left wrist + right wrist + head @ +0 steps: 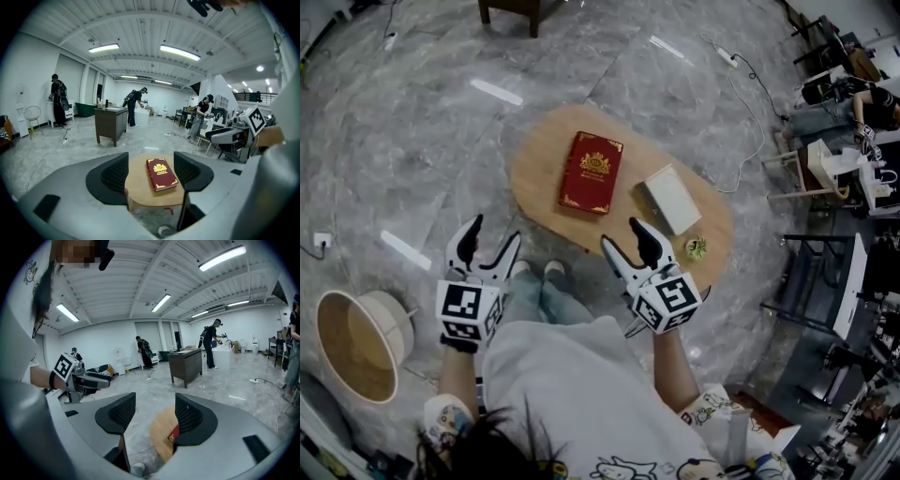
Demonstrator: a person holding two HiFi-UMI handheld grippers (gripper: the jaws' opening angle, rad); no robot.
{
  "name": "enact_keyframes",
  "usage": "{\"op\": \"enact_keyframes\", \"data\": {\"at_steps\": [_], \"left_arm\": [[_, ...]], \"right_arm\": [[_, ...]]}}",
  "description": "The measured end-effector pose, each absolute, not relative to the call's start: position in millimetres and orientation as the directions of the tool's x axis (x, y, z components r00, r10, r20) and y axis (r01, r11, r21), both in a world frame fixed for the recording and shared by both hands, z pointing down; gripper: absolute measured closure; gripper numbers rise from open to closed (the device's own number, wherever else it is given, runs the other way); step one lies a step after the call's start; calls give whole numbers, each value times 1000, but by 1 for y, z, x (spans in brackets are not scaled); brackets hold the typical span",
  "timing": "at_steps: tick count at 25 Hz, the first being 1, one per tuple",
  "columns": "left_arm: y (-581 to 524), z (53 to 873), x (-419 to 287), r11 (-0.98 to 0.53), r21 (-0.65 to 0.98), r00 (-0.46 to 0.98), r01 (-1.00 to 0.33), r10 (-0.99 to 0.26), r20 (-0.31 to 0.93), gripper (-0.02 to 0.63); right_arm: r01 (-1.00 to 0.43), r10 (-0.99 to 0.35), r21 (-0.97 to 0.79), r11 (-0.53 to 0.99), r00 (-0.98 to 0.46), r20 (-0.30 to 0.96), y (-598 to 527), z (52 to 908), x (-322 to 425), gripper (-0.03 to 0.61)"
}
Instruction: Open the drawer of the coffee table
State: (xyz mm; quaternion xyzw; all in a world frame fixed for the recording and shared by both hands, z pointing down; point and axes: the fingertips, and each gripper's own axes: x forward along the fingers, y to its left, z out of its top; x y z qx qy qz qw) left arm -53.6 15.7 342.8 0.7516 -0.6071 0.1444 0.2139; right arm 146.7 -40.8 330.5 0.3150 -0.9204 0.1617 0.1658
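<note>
An oval wooden coffee table (542, 178) stands on the marble floor just ahead of my feet. A red book (592, 172) with gold ornament and a white box (668, 199) lie on it. No drawer shows in any view. My left gripper (490, 244) hovers open above the floor at the table's near left edge; the left gripper view frames the red book (161, 174) and the coffee table (139, 185) between the jaws. My right gripper (624, 241) is open over the table's near edge, with part of the coffee table (161, 432) seen between its jaws.
A small green object (696, 247) sits at the table's right end. A round woven basket (358, 344) stands on the floor at left. A dark wooden cabinet (110, 123) stands beyond the table. Cables and desks line the right side, and several people work in the background.
</note>
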Motion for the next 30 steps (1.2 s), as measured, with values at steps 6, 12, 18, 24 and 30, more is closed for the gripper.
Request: {"op": "enact_keyframes", "data": {"at_steps": [6, 12, 18, 24, 30], "left_arm": [[13, 369, -57, -215, 155, 265, -964, -817, 513, 336], [20, 404, -54, -270, 170, 318, -948, -763, 563, 336], [13, 438, -59, -291, 176, 338, -940, -742, 579, 336], [10, 478, -66, -320, 169, 355, -932, -718, 599, 336], [14, 530, -77, -350, 171, 375, -921, -677, 633, 336]], "right_arm": [[-601, -480, -212, 771, -767, 427, -38, 349, 124, 348], [-562, -423, -218, 798, -779, 463, -28, 375, 101, 348], [-552, -395, -237, 800, -780, 486, -18, 406, 85, 348], [-572, -402, -243, 784, -765, 503, -19, 443, 80, 348], [-597, -411, -242, 765, -741, 531, -19, 485, 72, 348]]}}
